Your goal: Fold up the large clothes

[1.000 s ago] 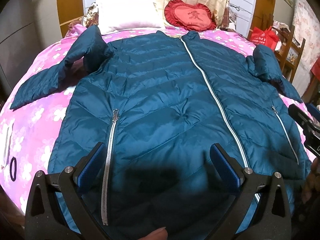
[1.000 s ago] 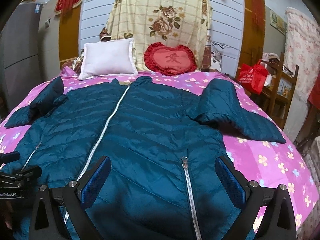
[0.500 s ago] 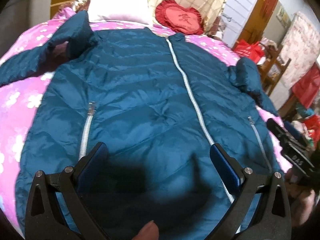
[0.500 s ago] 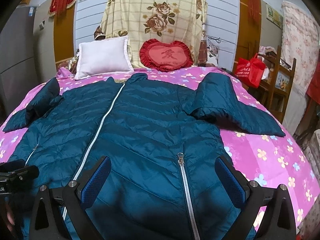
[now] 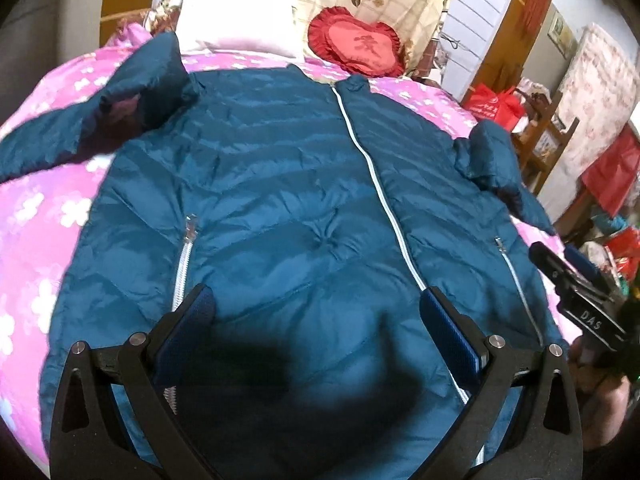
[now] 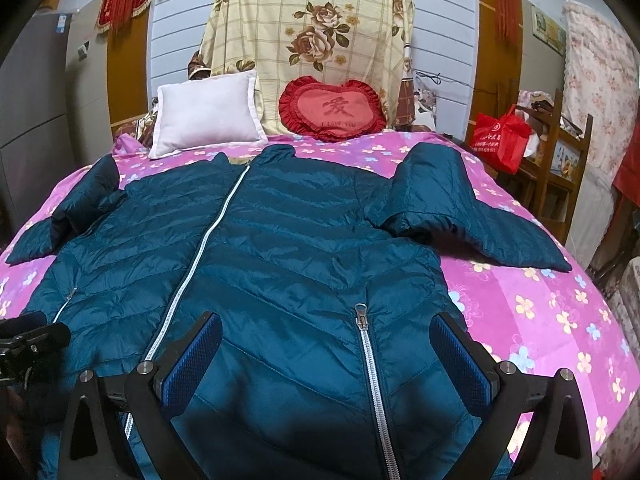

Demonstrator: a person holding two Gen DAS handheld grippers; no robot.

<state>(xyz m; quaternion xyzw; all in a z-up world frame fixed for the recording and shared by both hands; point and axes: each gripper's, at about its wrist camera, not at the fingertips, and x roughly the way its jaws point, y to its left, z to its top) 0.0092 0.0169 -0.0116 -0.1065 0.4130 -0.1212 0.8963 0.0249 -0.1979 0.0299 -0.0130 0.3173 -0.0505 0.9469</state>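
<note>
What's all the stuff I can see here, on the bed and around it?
Puffer jacket: one, teal, zipped, spread front-up across the bed, sleeves out to the sides.
Bedspread: one, pink with flowers, under the jacket.
Pillow: one, white, at the head of the bed.
Heart cushion: one, red, beside the pillow.
Floral cloth: one, cream with roses, draped behind the cushions.
Bag: one, red, on the wooden shelf unit to the right of the bed.
Left gripper: one, black with blue pads, open above the jacket's hem.
Right gripper: one, black with blue pads, open above the hem.
</note>
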